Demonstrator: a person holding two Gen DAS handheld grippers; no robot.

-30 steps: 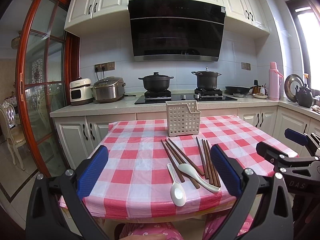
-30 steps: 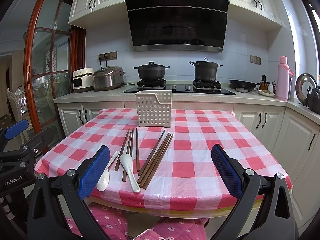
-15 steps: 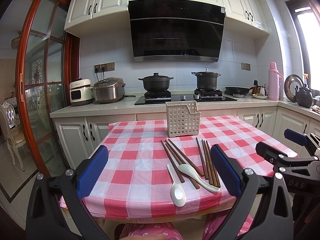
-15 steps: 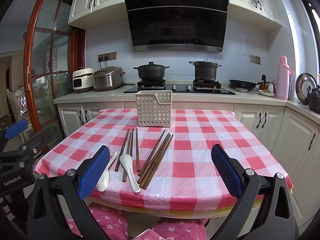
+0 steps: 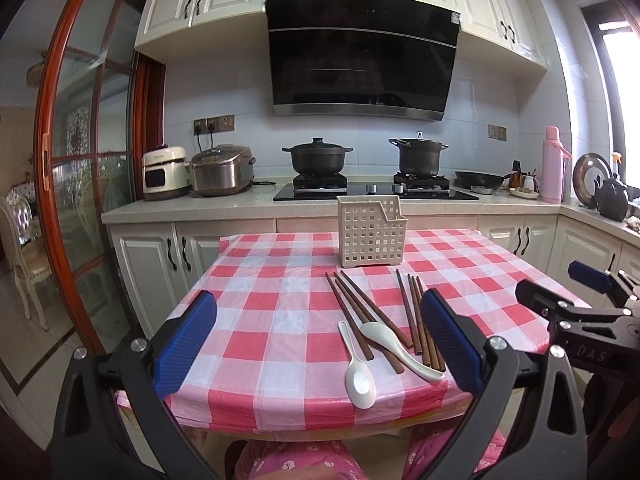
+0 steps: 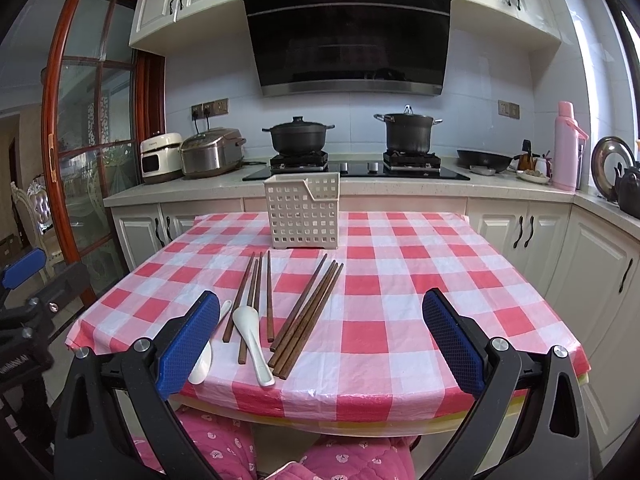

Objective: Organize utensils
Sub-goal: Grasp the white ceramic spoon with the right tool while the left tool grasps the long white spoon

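A cream perforated utensil holder (image 5: 371,232) (image 6: 303,212) stands upright and empty-looking mid-table. In front of it lie several brown chopsticks (image 5: 360,312) (image 6: 308,312) in two loose bundles, with two white spoons (image 5: 360,376) (image 6: 250,336) across their near ends by the front edge. My left gripper (image 5: 318,344) hovers open before the table edge, nothing between its blue pads. My right gripper (image 6: 320,344) is likewise open and empty, held just short of the table. Each gripper shows at the side of the other's view.
The table (image 6: 400,320) wears a red-and-white checked cloth. Behind it runs a counter (image 5: 240,206) with a stove, two black pots (image 5: 318,158), rice cookers (image 5: 220,170) and a pink flask (image 5: 554,168). Pink-patterned seat cushions (image 6: 224,444) sit below the table's front edge.
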